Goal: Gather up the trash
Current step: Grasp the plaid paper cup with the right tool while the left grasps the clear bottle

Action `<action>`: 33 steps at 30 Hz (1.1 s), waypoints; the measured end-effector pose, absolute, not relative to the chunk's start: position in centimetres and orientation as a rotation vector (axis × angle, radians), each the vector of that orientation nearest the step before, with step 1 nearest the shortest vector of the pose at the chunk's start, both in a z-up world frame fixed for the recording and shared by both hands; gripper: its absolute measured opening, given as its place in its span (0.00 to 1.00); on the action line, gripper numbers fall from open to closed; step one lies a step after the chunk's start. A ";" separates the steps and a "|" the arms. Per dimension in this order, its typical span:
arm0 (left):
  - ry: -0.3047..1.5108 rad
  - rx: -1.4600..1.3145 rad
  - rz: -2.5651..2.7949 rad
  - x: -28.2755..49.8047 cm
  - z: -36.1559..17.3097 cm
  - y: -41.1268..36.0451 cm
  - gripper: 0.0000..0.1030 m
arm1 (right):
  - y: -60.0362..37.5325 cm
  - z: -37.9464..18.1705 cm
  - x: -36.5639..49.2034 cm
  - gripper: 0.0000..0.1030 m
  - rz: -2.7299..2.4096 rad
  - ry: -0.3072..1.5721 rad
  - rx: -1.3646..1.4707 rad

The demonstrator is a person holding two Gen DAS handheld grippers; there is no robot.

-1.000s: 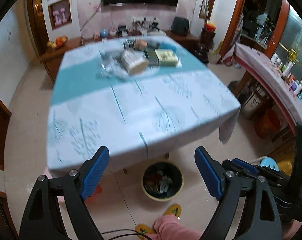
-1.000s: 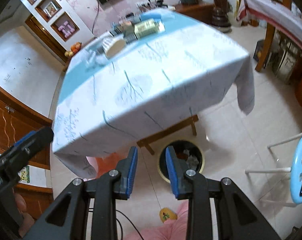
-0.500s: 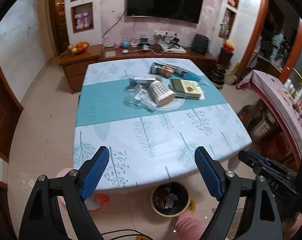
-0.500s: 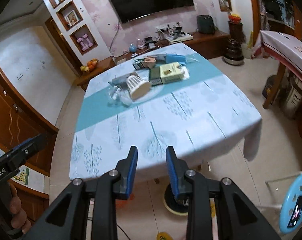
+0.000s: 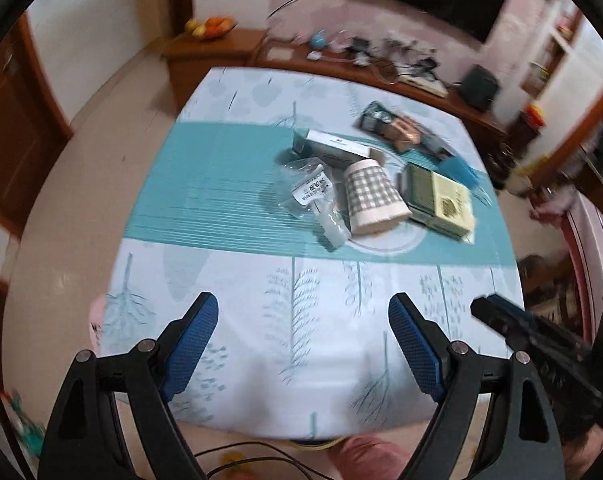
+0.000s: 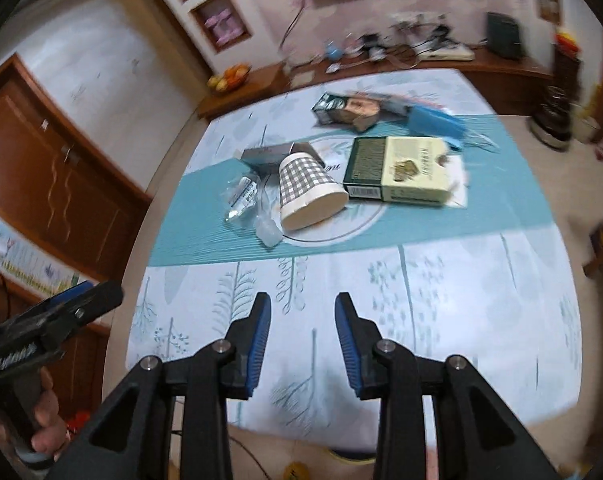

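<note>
We find both grippers poised above the near edge of the counter [image 5: 229, 292], neither touching anything. The left gripper [image 5: 303, 344] stands with its jaws spread wide and empty; the right gripper [image 6: 303, 336] has its jaws only partly apart, having just been opening a little, with nothing between them. The trash lies in a cluster around the checked paper cup [image 6: 307, 192], which rests on its side at the middle of the teal band. Just left of the cup is crumpled clear plastic wrapping [image 6: 247, 204]; just right of it, a green-and-cream carton [image 6: 401, 170]; behind it, a grey box [image 6: 271, 156] and, further back, a dark packet [image 6: 333, 108] and a blue item [image 6: 435, 122]. In our judgement the collecting step is pending, with all items well beyond the fingertips. Risks: the cup may roll when nudged, being round and on its side; the right jaws look too narrow to take it without widening further; the thin wrapping may slip from the pads or drag its neighbours; and the views are blurred, so an approach now could misjudge the target.
</note>
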State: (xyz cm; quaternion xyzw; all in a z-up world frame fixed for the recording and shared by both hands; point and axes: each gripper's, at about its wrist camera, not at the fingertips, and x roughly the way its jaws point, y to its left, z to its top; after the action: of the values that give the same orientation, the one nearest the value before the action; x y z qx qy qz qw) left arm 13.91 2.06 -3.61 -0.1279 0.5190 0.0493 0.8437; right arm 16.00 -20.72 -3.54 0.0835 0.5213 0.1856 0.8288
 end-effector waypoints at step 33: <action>1.267 -0.519 0.441 28.2 -14.7 2.5 0.81 | -14.4 -14.3 37.8 0.46 0.837 1.370 0.040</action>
State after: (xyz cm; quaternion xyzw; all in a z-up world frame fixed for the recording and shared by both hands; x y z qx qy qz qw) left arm 28.21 2.54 -14.67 -0.2379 0.5802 0.2019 0.7523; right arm 37.77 -14.36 -14.26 0.0179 0.6139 0.3748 0.6945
